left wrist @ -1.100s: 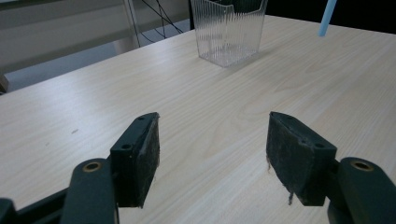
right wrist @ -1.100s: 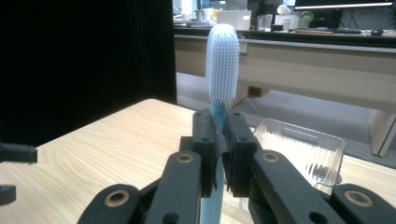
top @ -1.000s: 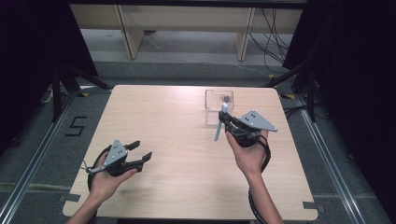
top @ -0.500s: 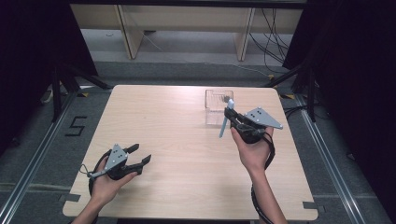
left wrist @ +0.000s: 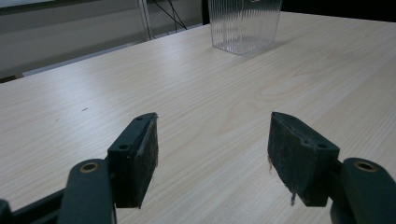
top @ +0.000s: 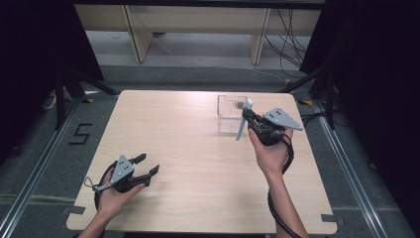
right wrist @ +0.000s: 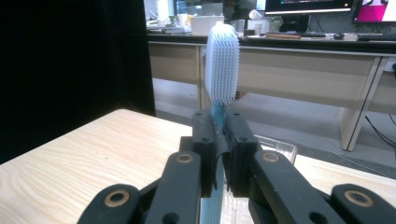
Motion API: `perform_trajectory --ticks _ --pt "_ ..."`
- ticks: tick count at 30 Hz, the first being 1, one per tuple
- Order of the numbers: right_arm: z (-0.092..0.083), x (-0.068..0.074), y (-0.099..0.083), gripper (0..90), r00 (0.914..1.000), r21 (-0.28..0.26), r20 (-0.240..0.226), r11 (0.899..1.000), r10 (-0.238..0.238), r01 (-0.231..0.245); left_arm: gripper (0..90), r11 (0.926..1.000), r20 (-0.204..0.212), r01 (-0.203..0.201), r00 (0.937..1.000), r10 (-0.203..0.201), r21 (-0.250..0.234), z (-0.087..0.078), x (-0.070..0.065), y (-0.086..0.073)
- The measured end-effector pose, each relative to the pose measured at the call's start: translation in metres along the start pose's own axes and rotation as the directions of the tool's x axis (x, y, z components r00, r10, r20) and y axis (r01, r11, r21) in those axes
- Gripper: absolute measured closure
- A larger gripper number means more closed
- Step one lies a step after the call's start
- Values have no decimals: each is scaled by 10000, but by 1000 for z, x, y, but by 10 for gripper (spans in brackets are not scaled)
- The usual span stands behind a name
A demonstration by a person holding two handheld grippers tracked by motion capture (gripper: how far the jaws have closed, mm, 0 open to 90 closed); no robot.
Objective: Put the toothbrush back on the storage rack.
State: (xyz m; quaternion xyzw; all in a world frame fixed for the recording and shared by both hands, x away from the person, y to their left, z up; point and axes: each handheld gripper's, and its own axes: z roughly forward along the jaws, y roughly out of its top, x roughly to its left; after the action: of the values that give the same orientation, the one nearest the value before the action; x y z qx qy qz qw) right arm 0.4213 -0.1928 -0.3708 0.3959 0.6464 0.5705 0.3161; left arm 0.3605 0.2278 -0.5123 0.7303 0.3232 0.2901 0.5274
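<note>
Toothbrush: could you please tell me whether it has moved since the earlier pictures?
Yes, slightly: the toothbrush in the right gripper has shifted toward the table's far edge, its head now by the box's right rim.

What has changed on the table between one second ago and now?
The right gripper, shut on the blue toothbrush, has drifted slightly toward the clear ribbed container; the brush leans beside its near right corner. The left gripper, open and empty, has eased a little toward the near table edge. The container has not moved.
</note>
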Motion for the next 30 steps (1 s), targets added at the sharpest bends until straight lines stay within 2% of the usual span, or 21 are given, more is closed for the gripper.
perform_trajectory --ticks 2,4,5,6,7,8,9,10,15,17,20,21,22,23,27,28,29,30 --pt "0 -1 1 848 9999 33 100 9999 123 -124 329 10000 -11 -15 10000 15 -47 0 0 -1" --pt "1 -3 3 848 9999 21 131 10000 42 -43 328 10000 -2 0 10000 0 -68 0 0 -1" --pt "2 -5 4 848 9998 13 151 9999 -157 157 328 9997 30 7 10000 -6 -224 2 0 -2" --pt "2 -5 5 848 9999 -33 132 10000 2 -2 328 9997 40 -4 10000 5 -247 2 1 -3" --pt "3 -6 6 848 9999 30 131 10000 70 -70 328 9997 32 -7 10000 8 -244 2 0 -3" --pt "3 -7 7 848 9997 -65 248 9999 -82 84 328 10000 -47 -4 10000 4 -58 1 0 -3" --pt "4 -7 8 848 9997 -60 220 10000 63 -62 327 10000 -42 -10 10000 10 -74 1 0 -3" --pt "4 -9 9 848 9996 -41 281 10000 -83 84 328 10000 -45 -23 10000 22 -77 1 0 -4" --pt "10 -13 12 848 9992 -51 401 10000 79 -77 327 9999 -57 31 10000 -32 -118 1 1 -5" --pt "12 -16 14 848 9992 -15 403 10000 -77 78 327 9999 -57 37 10000 -37 -141 1 1 -6" --pt "15 -16 16 848 9983 64 562 9998 168 -171 327 9995 37 52 10000 -50 -304 3 1 -8" --pt "17 -19 17 848 9983 -74 578 9999 -119 123 327 9999 -42 55 10000 -55 -113 2 0 -8" --pt "18 -19 17 848 9986 -89 520 10000 19 -14 327 9999 -40 77 10000 -77 -95 2 0 -9" --pt "19 -20 17 848 9979 -22 636 10000 -82 83 327 9999 -53 80 10000 -81 -94 2 0 -9" --pt "23 -23 18 848 9973 -110 738 9999 -1 9 327 9999 -74 77 9999 -78 -142 1 1 -10" --pt "24 -24 19 848 9976 -103 689 9999 -64 71 327 9995 -28 20 10000 -21 -301 3 2 -10" --pt "24 -25 19 848 9971 -98 747 9999 -113 121 327 9998 -91 58 9999 -60 -172 1 1 -10" --pt "25 -24 20 848 9972 -91 745 9999 72 -66 326 9998 -93 77 9999 -79 -172 1 1 -10"
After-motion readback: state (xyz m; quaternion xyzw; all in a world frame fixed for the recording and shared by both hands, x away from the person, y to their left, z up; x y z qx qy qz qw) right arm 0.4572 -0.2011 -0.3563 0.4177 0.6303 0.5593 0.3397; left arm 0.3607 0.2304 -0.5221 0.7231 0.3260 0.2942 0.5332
